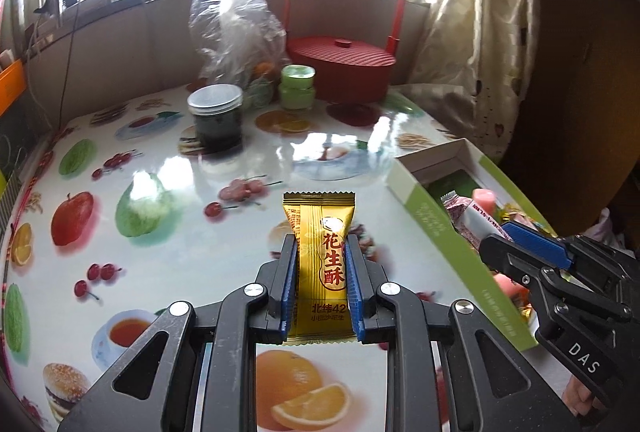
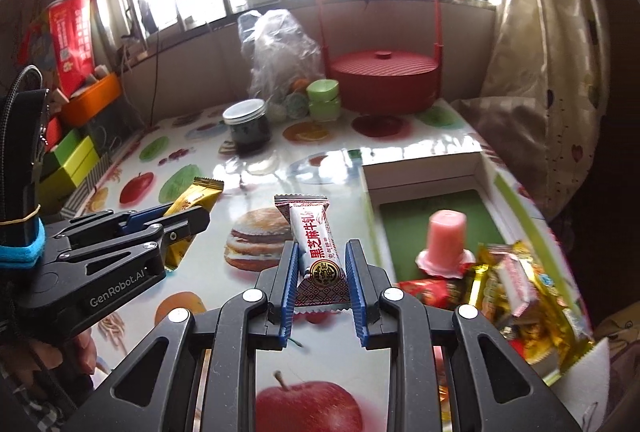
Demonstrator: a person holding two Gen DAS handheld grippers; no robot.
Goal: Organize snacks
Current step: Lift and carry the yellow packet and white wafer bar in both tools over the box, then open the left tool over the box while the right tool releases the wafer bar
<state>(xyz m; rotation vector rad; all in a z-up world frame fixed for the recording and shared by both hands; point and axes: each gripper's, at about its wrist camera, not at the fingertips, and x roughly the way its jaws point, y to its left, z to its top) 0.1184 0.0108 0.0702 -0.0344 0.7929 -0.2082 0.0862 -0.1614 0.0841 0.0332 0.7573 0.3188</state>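
My left gripper (image 1: 321, 246) is shut on a gold peanut-candy packet (image 1: 322, 252), held above the fruit-print table (image 1: 160, 159). In the right wrist view the same left gripper (image 2: 192, 222) and its gold packet (image 2: 192, 203) show at the left. My right gripper (image 2: 322, 252) is shut on a white and red nougat packet (image 2: 318, 244), also lifted off the table. The right gripper (image 1: 496, 238) appears at the right of the left wrist view, over the box. An open green and white box (image 2: 436, 207) at the right holds a pink jelly cup (image 2: 446, 236) and several wrapped snacks (image 2: 516, 284).
At the back stand a dark jar with a silver lid (image 1: 216, 115), green cream jars (image 1: 298, 87), a clear plastic bag (image 1: 236, 27) and a red lidded basket with a tall handle (image 1: 344, 63). A curtain (image 1: 476, 11) hangs at the right. Green boxes (image 2: 72, 159) sit at the left.
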